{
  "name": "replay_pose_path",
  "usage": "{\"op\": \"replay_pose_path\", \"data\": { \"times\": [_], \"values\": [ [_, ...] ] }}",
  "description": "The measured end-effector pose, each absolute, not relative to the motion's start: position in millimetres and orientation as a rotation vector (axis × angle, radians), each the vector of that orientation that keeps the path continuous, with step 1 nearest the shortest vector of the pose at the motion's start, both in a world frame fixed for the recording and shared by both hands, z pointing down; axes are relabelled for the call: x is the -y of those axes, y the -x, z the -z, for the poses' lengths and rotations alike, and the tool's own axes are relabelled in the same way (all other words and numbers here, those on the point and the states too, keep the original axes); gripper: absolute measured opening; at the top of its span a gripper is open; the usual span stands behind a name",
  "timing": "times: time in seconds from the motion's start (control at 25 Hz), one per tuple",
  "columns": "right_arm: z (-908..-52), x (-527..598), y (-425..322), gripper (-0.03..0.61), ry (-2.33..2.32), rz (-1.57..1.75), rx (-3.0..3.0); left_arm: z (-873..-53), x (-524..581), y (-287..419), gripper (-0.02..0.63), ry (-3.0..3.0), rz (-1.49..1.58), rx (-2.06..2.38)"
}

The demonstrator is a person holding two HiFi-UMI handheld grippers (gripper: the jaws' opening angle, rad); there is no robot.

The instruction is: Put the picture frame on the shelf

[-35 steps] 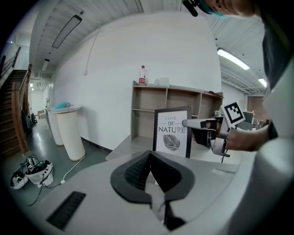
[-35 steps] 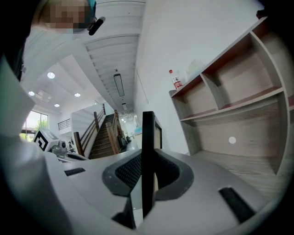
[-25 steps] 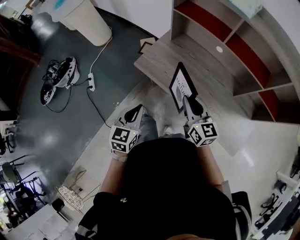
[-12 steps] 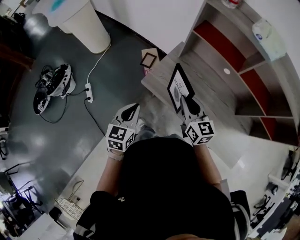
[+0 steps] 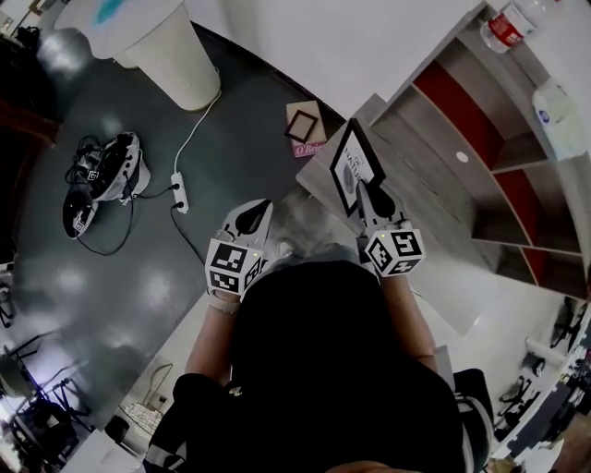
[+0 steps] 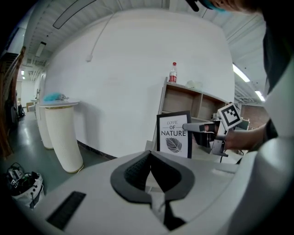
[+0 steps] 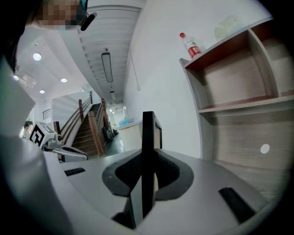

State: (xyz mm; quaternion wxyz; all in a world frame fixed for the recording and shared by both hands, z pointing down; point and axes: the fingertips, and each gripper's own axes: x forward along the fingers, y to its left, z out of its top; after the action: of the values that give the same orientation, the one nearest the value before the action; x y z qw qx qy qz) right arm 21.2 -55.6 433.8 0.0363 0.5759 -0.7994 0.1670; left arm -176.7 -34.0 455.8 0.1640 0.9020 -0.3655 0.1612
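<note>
My right gripper is shut on the lower edge of a black picture frame, which it holds upright in the air. The frame's white print reads "LOVE OF NATURE" above a leaf. In the right gripper view the frame stands edge-on between the pads. The wooden shelf, with red back panels, rises ahead and to the right; the frame hangs in front of its low front board. My left gripper floats beside it on the left, jaws together and holding nothing.
A bottle and a pale object sit on top of the shelf. A small second frame lies on the dark floor by the wall. A white pedestal, a power strip and a headset-like device are to the left.
The person has walked forward, carrying both grippers toward the shelf. The shelf unit has drawn closer and its top now shows. The frame stays gripped in the right gripper.
</note>
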Motion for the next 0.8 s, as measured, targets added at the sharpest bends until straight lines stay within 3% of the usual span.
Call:
{"op": "replay_pose_path", "data": {
  "times": [0.32,0.8],
  "values": [
    [-446.3,83.5,-51.6,0.051,-1.798,-0.532,2.402,-465.1,54.2,154.7,0.008,-2.546,-0.469,1.012],
    [-494.2,112.1,-155.3,0.051,-1.789,-0.555,2.317,-475.0,71.3,83.7,0.008,-2.469,-0.529,1.051]
  ]
}}
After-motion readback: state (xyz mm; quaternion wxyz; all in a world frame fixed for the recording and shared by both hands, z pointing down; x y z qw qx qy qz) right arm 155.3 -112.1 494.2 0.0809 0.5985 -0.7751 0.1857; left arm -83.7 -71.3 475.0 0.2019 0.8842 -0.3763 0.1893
